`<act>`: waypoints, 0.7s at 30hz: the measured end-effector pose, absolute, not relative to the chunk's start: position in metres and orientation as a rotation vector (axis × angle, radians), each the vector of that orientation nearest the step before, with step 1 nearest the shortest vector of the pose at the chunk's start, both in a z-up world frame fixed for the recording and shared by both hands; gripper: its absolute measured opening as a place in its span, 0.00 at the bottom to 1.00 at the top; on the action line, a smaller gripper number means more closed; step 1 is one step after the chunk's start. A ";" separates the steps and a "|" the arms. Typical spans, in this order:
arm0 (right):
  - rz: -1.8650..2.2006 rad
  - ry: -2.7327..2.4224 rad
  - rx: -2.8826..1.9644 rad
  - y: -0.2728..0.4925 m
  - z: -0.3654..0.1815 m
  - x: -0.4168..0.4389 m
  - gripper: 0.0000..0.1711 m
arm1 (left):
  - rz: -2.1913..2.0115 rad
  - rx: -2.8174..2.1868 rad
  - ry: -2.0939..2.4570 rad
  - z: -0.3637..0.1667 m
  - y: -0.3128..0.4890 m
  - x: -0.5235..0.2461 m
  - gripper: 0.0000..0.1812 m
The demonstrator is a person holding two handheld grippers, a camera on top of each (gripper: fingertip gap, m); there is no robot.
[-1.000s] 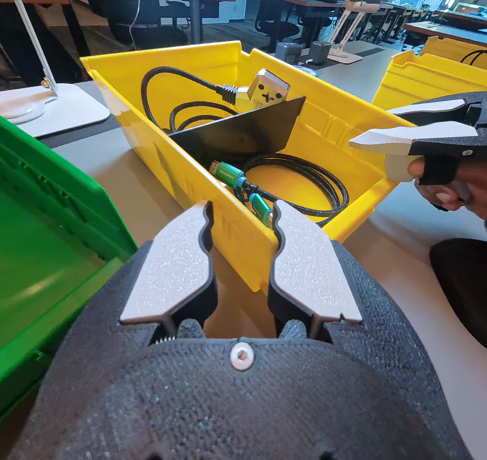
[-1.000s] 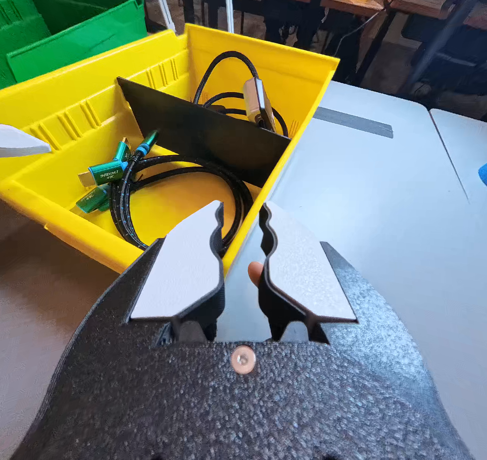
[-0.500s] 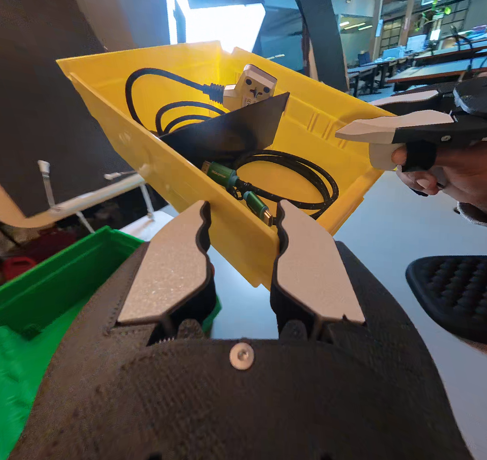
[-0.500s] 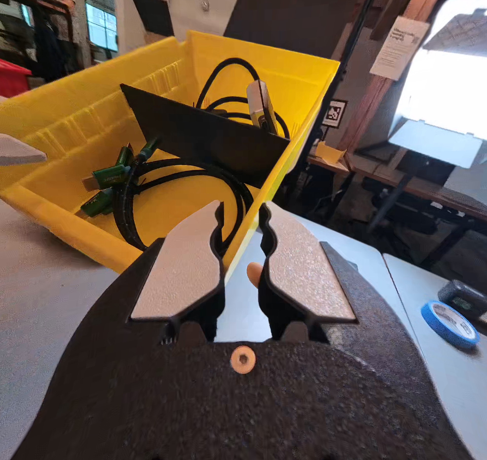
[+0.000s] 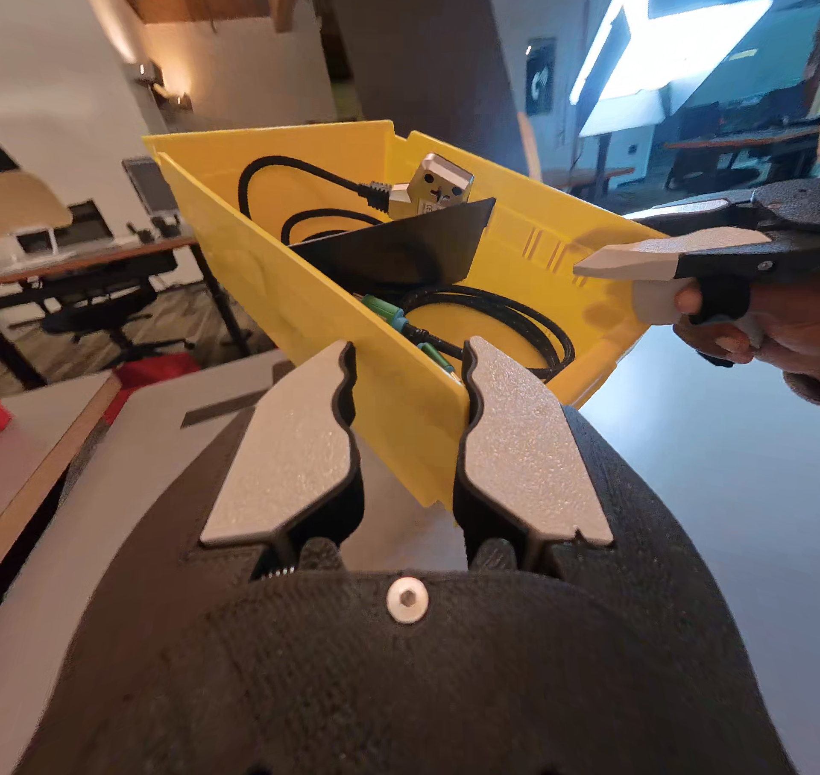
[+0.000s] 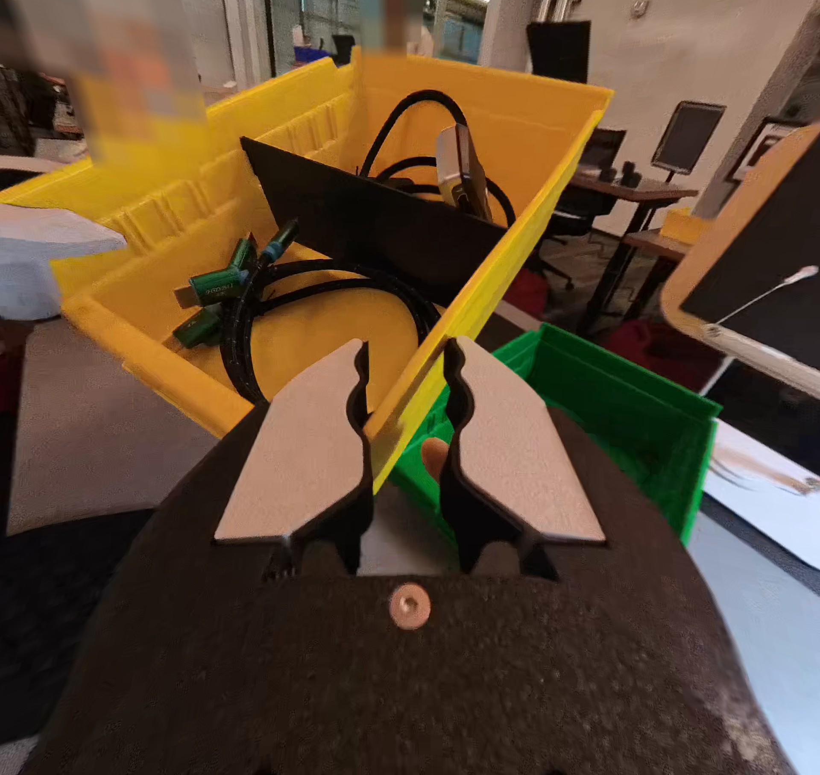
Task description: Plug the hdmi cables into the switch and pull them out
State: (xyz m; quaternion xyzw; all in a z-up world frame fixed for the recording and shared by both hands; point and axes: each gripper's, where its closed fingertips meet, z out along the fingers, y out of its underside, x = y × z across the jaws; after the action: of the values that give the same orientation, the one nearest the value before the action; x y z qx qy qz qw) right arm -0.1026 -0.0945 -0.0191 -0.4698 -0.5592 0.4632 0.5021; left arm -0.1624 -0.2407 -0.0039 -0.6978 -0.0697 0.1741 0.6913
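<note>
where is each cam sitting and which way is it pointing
Left wrist view: on the left hand-held gripper, looking along its fingers, which straddle one wall of the yellow bin; the right hand-held gripper and a hand show at right.
Right wrist view: on the right hand-held gripper, facing the bin's opposite wall; a fingertip shows below, a green bin beyond.
Shared: yellow bin, black divider, hdmi cables, switch.

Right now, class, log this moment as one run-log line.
left gripper: shut on yellow plastic bin wall | right gripper: shut on opposite wall | bin: lifted, tilted | black braided green-plugged HDMI cables: inside, unplugged
</note>
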 end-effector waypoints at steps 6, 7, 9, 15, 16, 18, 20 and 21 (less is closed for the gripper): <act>1.178 -1.460 -1.272 -0.119 -0.090 -0.133 0.18 | 0.353 -1.809 -0.295 -0.084 -0.268 -0.192 0.27; 1.111 -1.481 -1.250 -0.120 -0.091 -0.133 0.18 | 0.367 -1.807 -0.298 -0.094 -0.268 -0.195 0.26; 1.076 -1.483 -1.240 -0.118 -0.091 -0.131 0.19 | 0.406 -1.810 -0.310 -0.107 -0.263 -0.198 0.26; 1.091 -1.443 -1.254 -0.104 -0.090 -0.122 0.19 | 0.394 -1.756 -0.267 -0.094 -0.247 -0.193 0.25; 1.108 -1.446 -1.252 -0.106 -0.091 -0.120 0.20 | 0.402 -1.756 -0.264 -0.092 -0.248 -0.193 0.25; 1.138 -1.459 -1.250 -0.112 -0.095 -0.120 0.21 | 0.440 -1.777 -0.257 -0.091 -0.252 -0.195 0.25; 1.172 -1.485 -1.285 -0.118 -0.105 -0.123 0.22 | 0.469 -1.827 -0.245 -0.094 -0.257 -0.196 0.25; 1.184 -1.500 -1.304 -0.120 -0.112 -0.124 0.22 | 0.480 -1.860 -0.234 -0.096 -0.260 -0.195 0.26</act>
State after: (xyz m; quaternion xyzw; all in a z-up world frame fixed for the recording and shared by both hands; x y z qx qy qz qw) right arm -0.1240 -0.1203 -0.1120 -0.5161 -0.5935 0.4685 0.4024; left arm -0.1954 -0.2596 -0.0959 -0.7916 -0.0995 0.2042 0.5673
